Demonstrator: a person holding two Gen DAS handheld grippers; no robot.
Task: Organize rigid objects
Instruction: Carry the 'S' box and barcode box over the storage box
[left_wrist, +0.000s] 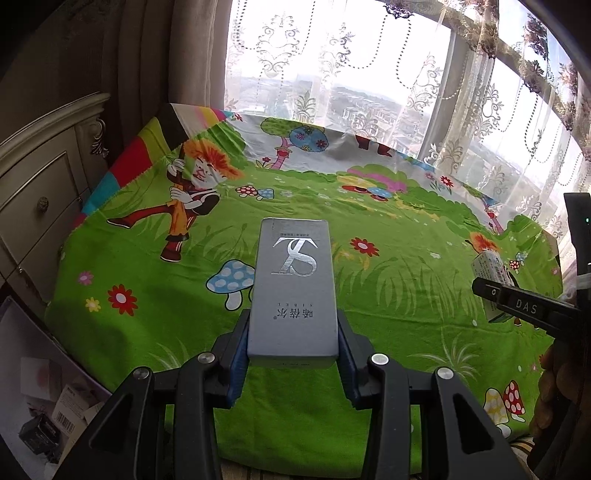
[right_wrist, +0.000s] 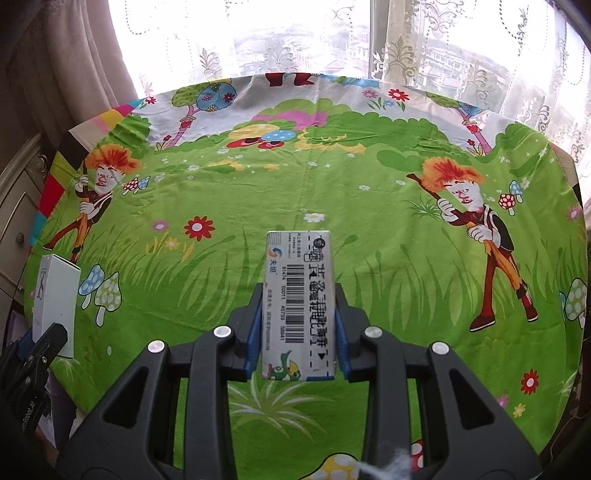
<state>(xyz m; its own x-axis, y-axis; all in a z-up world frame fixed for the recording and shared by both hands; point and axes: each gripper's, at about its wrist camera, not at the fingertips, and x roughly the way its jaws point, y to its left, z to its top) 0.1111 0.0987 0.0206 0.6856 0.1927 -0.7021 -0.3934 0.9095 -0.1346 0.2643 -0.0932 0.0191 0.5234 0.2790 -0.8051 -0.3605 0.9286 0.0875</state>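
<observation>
Left gripper (left_wrist: 293, 350): blue pads clamp the near end of a grey box (left_wrist: 293, 288) (silver monogram on its face), held above the green cartoon tablecloth (left_wrist: 388, 295). Right gripper (right_wrist: 298, 343): jaws pinch a white carton (right_wrist: 298, 306) printed with a barcode, likewise held over the cloth. Lace curtains (right_wrist: 461, 55) hang behind the table.

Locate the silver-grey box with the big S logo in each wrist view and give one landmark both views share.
Left wrist: silver-grey box at centre, clamped between the left gripper's fingers.
Right wrist: same box at far left edge, looking white, upright.
Shared landmark: blue spotted mushroom printed on the green cloth beside it.
</observation>
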